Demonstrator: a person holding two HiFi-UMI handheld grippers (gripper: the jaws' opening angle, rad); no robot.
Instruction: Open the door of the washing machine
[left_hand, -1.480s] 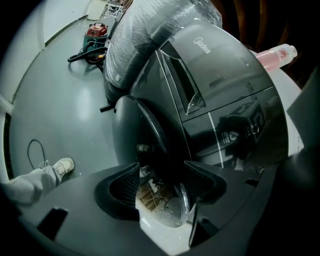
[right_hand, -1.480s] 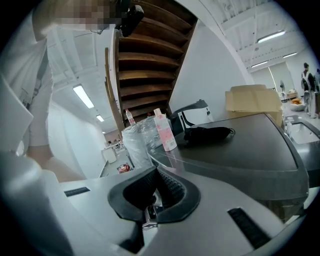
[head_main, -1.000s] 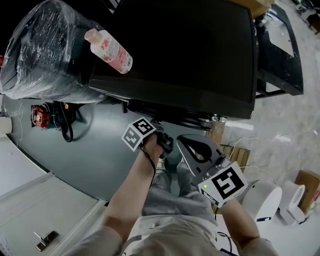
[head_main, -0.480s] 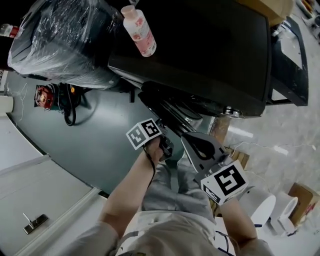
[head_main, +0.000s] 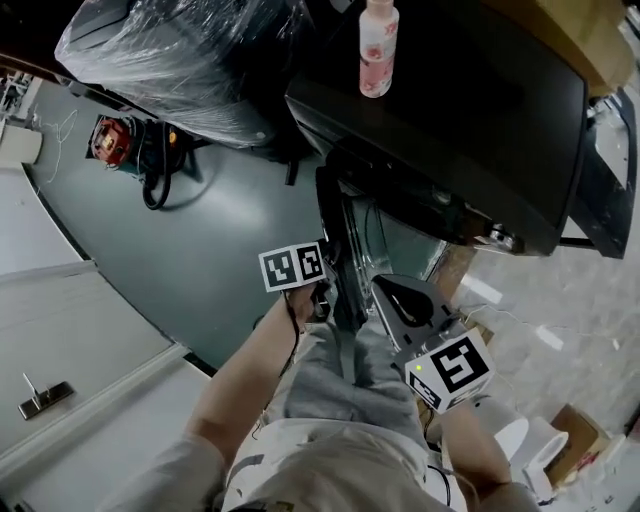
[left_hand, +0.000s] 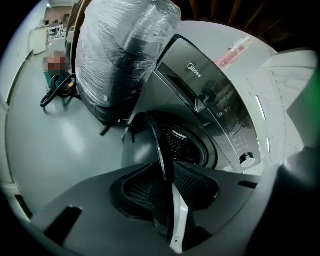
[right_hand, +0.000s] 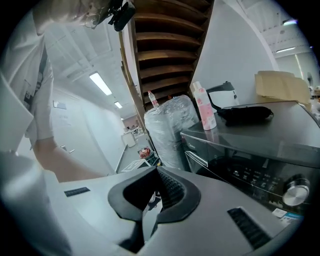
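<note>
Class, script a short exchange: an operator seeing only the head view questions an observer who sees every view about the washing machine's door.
Operator: Is the left gripper actually on the door?
Observer: Yes. The left gripper view shows the door's rim between its jaws, which have just been closing.
Operator: Is the drum exposed yet?
Observer: Yes, its perforated wall shows past the open door.

Glossy dark washing machine door, crinkly clear plastic wrap
</note>
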